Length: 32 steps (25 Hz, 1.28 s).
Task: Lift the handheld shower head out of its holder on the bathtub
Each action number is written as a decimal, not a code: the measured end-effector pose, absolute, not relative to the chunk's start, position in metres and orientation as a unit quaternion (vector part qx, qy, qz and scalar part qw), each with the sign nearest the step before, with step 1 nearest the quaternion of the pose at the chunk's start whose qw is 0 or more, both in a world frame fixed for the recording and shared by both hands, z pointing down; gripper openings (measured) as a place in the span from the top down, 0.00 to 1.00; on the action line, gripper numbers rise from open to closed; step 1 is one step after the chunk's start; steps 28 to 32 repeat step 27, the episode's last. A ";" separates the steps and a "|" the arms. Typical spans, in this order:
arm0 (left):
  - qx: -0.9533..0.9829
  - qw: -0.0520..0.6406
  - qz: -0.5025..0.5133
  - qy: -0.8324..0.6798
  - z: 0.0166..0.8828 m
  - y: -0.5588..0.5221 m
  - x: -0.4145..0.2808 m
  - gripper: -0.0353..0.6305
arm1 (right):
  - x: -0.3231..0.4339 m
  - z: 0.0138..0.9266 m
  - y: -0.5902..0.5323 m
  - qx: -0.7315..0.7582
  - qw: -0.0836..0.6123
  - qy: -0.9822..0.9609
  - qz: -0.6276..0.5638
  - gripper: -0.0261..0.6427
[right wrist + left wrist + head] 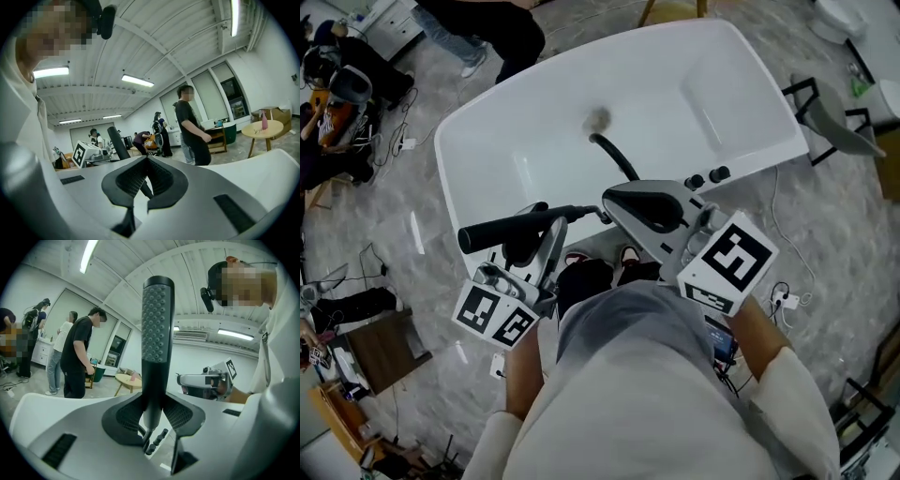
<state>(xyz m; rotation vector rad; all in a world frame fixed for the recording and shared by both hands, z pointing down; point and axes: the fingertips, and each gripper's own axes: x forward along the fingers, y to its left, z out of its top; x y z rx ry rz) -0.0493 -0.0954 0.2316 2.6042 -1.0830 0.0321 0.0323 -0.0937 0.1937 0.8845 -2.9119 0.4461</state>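
The black handheld shower head lies level above the white bathtub's near rim, held off it by my left gripper, which is shut on its handle. In the left gripper view the studded shower head stands upright between the pads of the left gripper. Its black hose curves over the tub by two dark knobs. My right gripper hovers just right of the shower head with its tips together and nothing between them. The right gripper shows only hose beyond its jaws.
A person in black stands at the tub's far side, with others at desks behind. A round wooden table stands beyond the tub. Black chair frames and cables are on the floor to the right.
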 end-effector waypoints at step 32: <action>0.901 0.186 0.017 -0.392 0.247 -0.092 -0.053 0.74 | 0.025 0.203 -0.087 0.320 0.075 -0.936 0.128 0.93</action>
